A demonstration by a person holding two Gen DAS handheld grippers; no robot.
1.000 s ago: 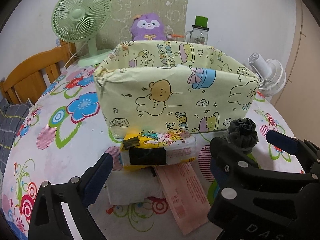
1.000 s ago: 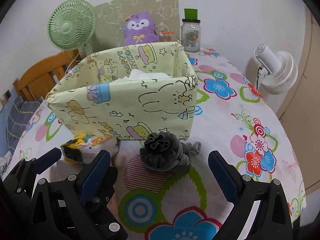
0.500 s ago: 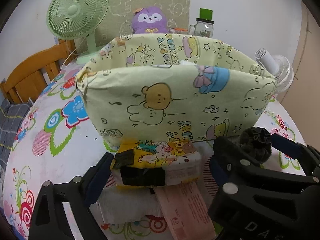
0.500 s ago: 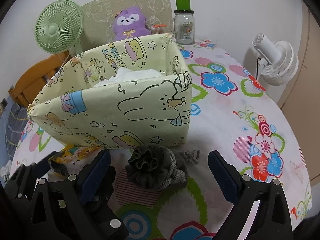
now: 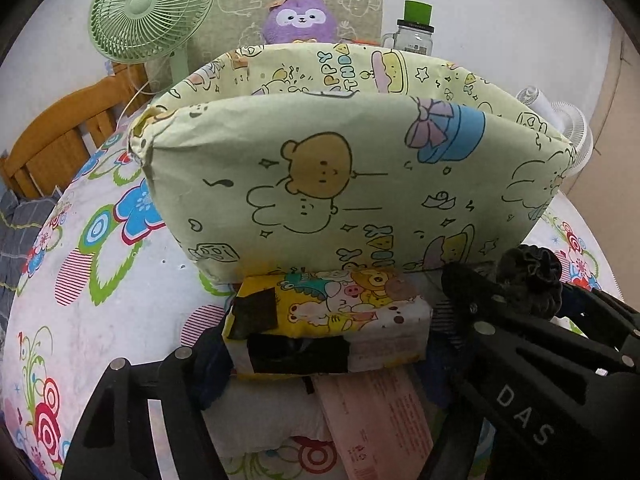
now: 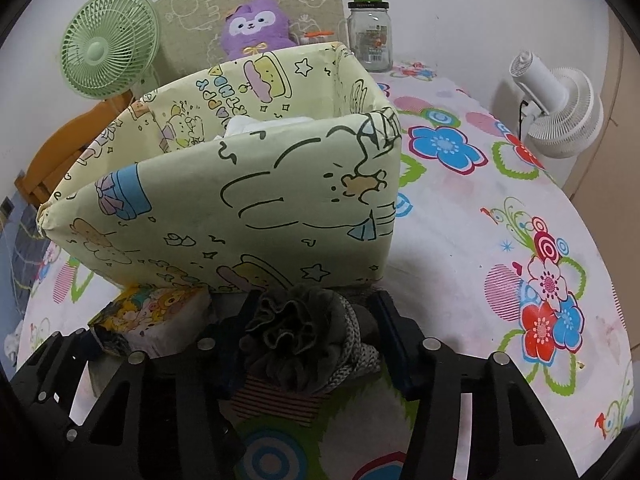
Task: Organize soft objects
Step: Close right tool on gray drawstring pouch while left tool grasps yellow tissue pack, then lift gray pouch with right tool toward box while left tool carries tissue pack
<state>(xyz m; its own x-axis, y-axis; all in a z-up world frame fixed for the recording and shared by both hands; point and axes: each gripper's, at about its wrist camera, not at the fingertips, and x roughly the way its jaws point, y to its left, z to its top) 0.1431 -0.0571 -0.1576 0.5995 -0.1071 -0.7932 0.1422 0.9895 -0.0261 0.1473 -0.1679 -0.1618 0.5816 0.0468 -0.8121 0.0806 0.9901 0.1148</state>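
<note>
We note the right hand-held gripper [image 6: 316, 336] clenched on the grey knit bundle [image 6: 304, 336], the left hand-held gripper [image 5: 324, 344] grasping the tissue pack [image 5: 332, 320], long axis crosswise; the fabric bin [image 6: 240, 200] stands at twelve o'clock on the counter [image 6: 460, 240].

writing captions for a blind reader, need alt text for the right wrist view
The right gripper is closed on a dark grey ruffled knit bundle on a floral tablecloth, just before a pale yellow cartoon-print fabric bin. A yellow cartoon-print tissue pack lies left.
</note>
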